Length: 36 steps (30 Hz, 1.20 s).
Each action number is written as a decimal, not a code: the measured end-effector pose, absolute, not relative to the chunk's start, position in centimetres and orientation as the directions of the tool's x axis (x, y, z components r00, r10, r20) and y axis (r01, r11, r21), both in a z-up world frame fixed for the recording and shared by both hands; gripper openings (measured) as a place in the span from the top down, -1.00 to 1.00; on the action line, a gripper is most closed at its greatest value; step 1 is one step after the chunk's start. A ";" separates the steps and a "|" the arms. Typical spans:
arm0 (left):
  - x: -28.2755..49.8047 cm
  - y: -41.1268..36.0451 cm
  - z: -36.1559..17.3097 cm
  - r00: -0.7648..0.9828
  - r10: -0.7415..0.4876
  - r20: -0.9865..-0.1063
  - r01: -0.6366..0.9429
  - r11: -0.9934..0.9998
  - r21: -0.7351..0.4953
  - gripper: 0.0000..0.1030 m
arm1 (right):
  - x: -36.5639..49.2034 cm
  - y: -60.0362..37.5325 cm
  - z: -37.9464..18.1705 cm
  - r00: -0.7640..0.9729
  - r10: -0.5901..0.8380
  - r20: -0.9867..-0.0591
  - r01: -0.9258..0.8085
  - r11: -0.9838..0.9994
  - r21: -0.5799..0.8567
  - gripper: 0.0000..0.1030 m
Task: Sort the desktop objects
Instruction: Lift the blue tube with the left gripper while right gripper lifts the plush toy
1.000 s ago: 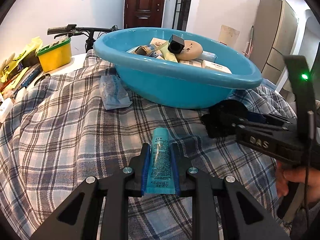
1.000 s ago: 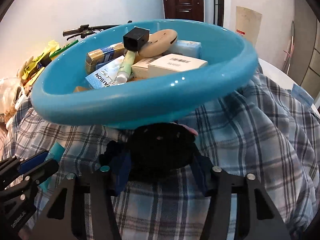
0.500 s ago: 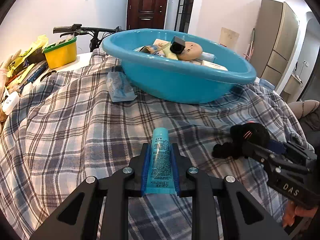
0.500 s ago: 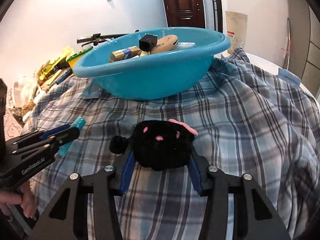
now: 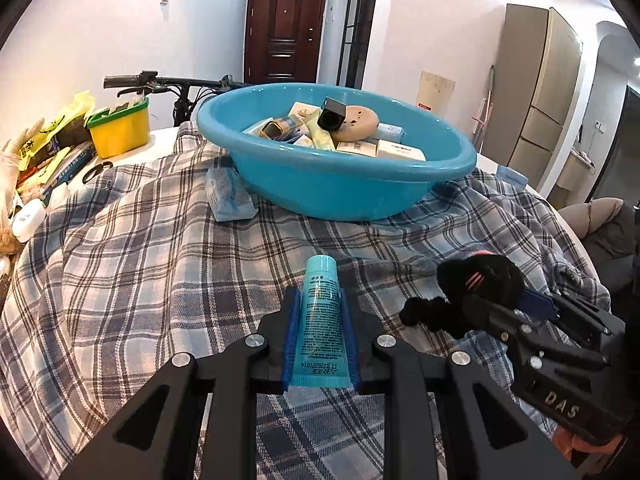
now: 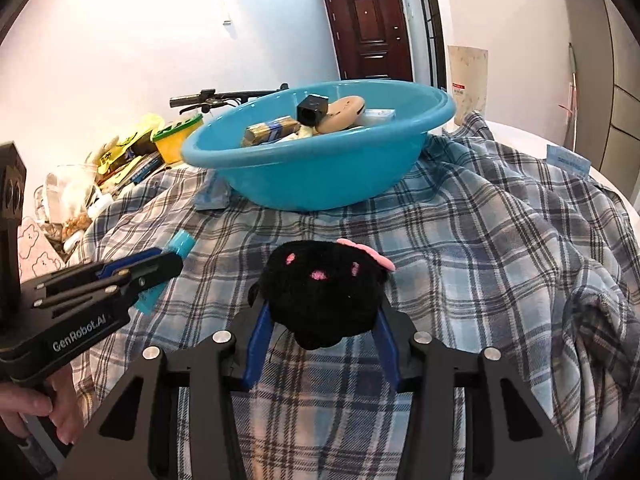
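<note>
Left gripper: jaws pinch the teal tube, light and squashable, across its flat lower body. Right gripper: jaws closing on the black plush toy between them, soft, compressible.

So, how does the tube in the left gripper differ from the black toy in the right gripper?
The teal tube is flat, smooth and printed; the black plush toy is round, fuzzy, with pink marks. The tube is narrow, so the left gripper is nearly shut; the toy is bulkier, and the right gripper is closing on it. Both are held above the plaid cloth.
</note>
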<state>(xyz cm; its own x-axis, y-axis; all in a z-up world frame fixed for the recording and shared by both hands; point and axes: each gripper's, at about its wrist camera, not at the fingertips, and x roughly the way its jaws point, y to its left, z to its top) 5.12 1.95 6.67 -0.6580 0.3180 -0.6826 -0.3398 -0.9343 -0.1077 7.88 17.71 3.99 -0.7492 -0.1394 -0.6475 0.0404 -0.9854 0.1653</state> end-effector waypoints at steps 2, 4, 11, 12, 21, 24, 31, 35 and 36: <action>5.1 2.0 6.7 -0.656 0.318 -0.685 -0.340 -0.934 -0.109 0.57 | 8.1 17.7 4.1 -0.754 -0.134 -0.643 0.037 -0.986 0.162 0.13; 5.2 2.1 6.6 -0.657 0.317 -0.685 -0.340 -0.934 -0.106 0.57 | 8.3 17.9 4.1 -0.757 -0.135 -0.639 0.034 -0.985 0.168 0.13; 5.5 2.2 7.5 -0.680 0.311 -0.663 -0.339 -0.936 -0.091 0.57 | 8.5 18.9 5.0 -0.775 -0.121 -0.620 0.011 -0.984 0.178 0.13; 5.6 2.2 7.8 -0.687 0.308 -0.658 -0.337 -0.938 -0.087 0.57 | 8.6 18.9 5.3 -0.781 -0.116 -0.614 0.010 -0.985 0.174 0.13; 5.6 1.5 10.8 -0.764 0.284 -0.579 -0.316 -0.948 -0.047 0.57 | 8.4 18.6 8.9 -0.839 -0.077 -0.538 0.014 -0.993 0.121 0.13; 5.6 1.5 12.6 -0.795 0.285 -0.536 -0.317 -0.948 -0.034 0.57 | 8.5 18.3 10.6 -0.864 -0.073 -0.498 0.021 -0.994 0.110 0.13; 6.3 1.3 17.3 -0.860 0.296 -0.416 -0.319 -0.948 -0.015 0.57 | 9.5 17.5 14.9 -0.920 -0.061 -0.386 0.033 -0.996 0.079 0.13; 6.5 1.6 20.5 -0.887 0.309 -0.344 -0.333 -0.943 0.011 0.57 | 10.0 16.8 17.8 -0.948 -0.058 -0.313 0.045 -0.998 0.049 0.13; 6.7 1.6 21.6 -0.898 0.309 -0.313 -0.331 -0.943 0.018 0.57 | 10.2 16.8 18.5 -0.955 -0.059 -0.292 0.049 -0.998 0.043 0.13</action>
<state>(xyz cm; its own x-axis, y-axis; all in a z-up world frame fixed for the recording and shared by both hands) 6.71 1.61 21.60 -0.8980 0.3091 -0.3132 -0.3311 -0.9434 0.0181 10.17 16.76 18.49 -0.9545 -0.0593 -0.2922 0.0487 -0.9979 0.0434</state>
